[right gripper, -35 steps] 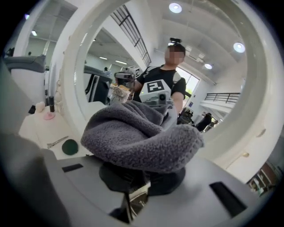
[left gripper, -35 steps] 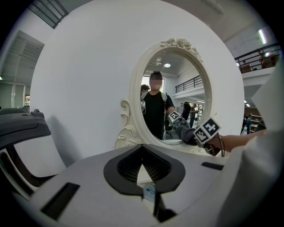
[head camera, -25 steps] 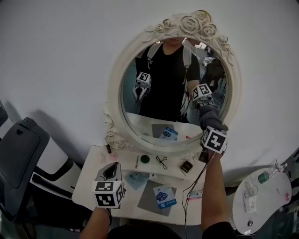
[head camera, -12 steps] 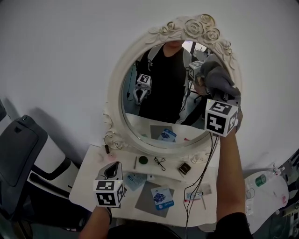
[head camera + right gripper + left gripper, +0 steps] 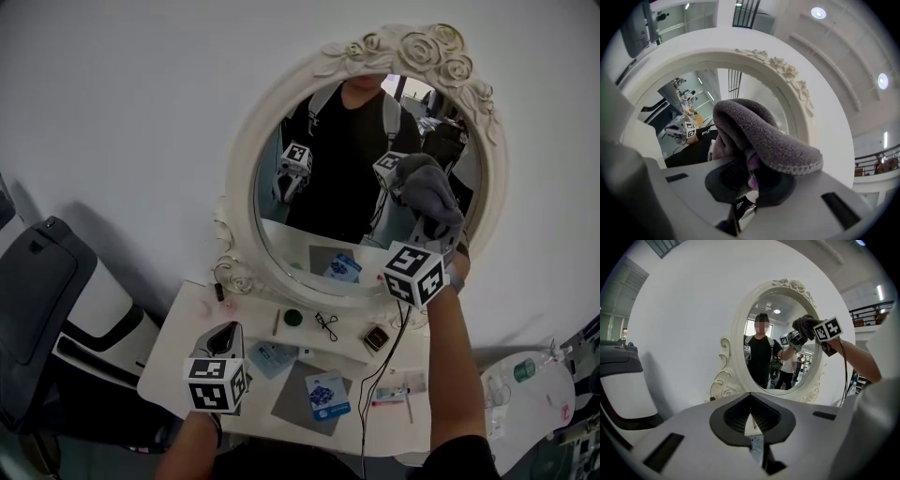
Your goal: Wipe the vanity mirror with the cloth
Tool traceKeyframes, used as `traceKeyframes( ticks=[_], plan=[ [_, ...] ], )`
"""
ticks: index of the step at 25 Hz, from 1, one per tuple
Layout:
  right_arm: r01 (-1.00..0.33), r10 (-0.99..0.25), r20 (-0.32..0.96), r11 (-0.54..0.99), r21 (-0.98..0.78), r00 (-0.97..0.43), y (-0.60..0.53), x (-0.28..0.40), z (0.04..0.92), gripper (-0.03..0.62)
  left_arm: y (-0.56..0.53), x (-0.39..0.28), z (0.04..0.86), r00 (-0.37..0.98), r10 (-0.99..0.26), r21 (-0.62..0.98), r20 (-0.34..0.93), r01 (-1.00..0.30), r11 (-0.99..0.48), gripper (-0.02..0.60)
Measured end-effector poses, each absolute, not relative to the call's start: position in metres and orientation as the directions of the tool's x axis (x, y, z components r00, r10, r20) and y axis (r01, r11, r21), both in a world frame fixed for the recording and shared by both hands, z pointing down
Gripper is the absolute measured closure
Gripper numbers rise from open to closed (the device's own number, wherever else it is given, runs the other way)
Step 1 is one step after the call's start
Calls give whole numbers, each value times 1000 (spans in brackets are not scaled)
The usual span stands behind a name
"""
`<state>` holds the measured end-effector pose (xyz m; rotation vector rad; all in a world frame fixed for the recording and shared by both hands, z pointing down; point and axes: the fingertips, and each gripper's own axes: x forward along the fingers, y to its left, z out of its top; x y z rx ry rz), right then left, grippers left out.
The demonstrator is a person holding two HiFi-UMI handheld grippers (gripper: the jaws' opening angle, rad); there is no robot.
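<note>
Grey cloth (image 5: 761,136) in right claw (image 5: 749,174), against mirror (image 5: 323,211).

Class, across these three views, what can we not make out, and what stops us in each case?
1. Whether the cloth touches the mirror: in the head view the cloth hides the contact; in the right gripper view it fills the foreground.
2. The tips of the right gripper: right gripper view, buried in the cloth.
3. Print on the blue-and-white packet on the table: head view, too small.
</note>
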<state>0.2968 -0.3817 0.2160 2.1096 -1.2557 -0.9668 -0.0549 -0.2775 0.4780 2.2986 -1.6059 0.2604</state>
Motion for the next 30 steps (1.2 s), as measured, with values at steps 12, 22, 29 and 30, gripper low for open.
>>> traceKeyframes(
  ticks=[12,22,29,30],
  plan=[
    [-573,-967,27,-129,809,255,-392,263,423,556,-275,-64,470,330,-885,115,328,-944,-309,578],
    [-690,-948,240,32,723,208,-392,247,504,556,-267,-58,466,343,-881,102,327,-939,-328,578],
    [-784,-996,-55,-87,615,68,-370,218,315,556,-269,-58,465,344,-884,115,317,-939,-324,578],
    [-782,-993,-104,-103,615,49,-366,211,288,556,-269,-57,466,345,-883,115,317,-939,-325,578]
  ],
)
